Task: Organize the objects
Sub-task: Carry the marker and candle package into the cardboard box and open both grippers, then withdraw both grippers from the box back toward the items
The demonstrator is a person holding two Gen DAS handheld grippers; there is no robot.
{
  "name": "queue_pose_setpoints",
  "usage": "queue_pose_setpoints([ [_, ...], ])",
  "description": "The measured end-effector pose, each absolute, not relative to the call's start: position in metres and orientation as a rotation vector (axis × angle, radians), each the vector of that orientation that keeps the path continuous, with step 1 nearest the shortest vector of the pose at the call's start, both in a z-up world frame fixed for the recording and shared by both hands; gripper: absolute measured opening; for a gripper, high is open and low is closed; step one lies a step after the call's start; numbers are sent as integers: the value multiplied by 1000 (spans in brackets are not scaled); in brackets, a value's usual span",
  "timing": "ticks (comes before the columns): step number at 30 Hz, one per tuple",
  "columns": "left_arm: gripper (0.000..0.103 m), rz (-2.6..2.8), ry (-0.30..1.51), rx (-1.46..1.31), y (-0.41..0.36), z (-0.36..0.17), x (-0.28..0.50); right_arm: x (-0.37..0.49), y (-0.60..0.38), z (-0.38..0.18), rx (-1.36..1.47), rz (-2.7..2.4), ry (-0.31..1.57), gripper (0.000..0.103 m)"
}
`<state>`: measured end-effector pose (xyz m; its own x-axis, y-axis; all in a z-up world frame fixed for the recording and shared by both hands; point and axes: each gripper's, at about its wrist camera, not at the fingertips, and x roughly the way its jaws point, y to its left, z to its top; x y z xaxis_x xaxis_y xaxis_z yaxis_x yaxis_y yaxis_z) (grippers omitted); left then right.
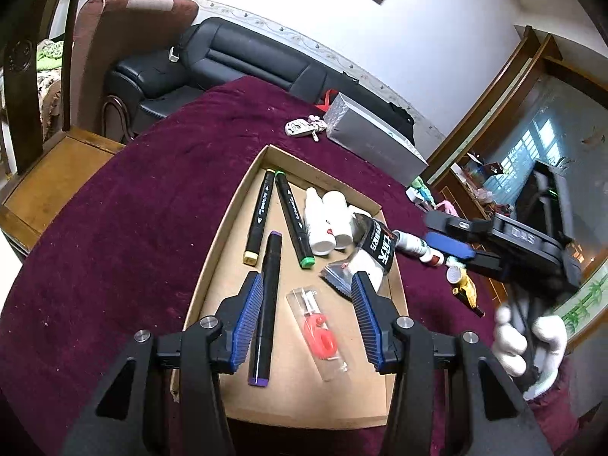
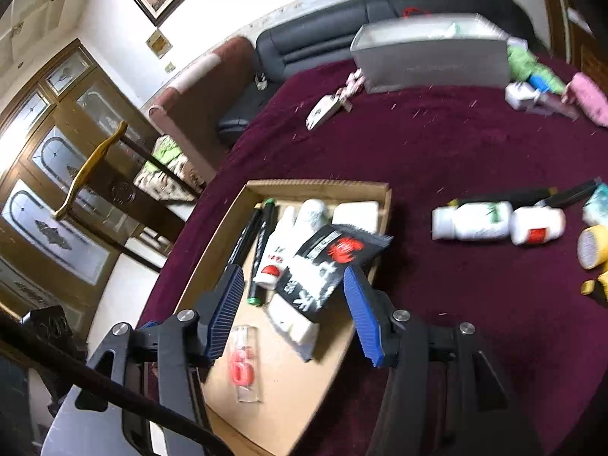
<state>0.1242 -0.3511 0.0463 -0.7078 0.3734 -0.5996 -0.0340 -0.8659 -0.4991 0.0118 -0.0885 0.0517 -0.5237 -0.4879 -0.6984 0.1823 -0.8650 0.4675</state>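
1. Left tongs are hanging spread over the near half of the cardboard tray, pinching nothing; the purple-capped marker is lying just inside the left pad, seemingly loose on the tray floor, its long axis running away from the camera, roughly parallel with the fingers.
2. Beside it a clear packet with red number candles is resting between the 2 pads, untouched.
3. Right tongs are also standing spread and empty, tilted down over the same tray; the black-and-white snack packet is lying under them, one corner overhanging the tray's right wall.
4. Further up the tray, 2 more markers and 2 white bottles are already sitting side by side.
5. What is remaining lies outside, on the maroon worktop: 2 white bottles end to end, their long axis running across the right wrist view, with a yellow item and dark pens near them.
6. All of that is lying to the right of the tray, so the right hand, gloved in white and gripping its handle in the left wrist view, is the nearer one; I would judge that the next pick is falling to it, swinging rightward with pads across a bottle's width.
7. Both tools are pointing forward and downward.
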Motion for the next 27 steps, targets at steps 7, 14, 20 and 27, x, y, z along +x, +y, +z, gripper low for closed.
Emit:
queue_pose_setpoints([
  [7, 43, 2623, -687, -1072, -351, 47, 130, -28, -111, 2, 1428, -2283, -578, 56],
  [14, 43, 2609, -674, -1067, -343, 53, 130, -22, -109, -8, 1479, -2162, -647, 59],
  [20, 48, 2571, -661, -1059, -324, 59, 129, 10, -68, 41, 1323, -2385, -516, 59],
  [27, 48, 2404, -659, -1069, -275, 71, 112, 70, 12, 107, 1014, -2883, -296, 65],
])
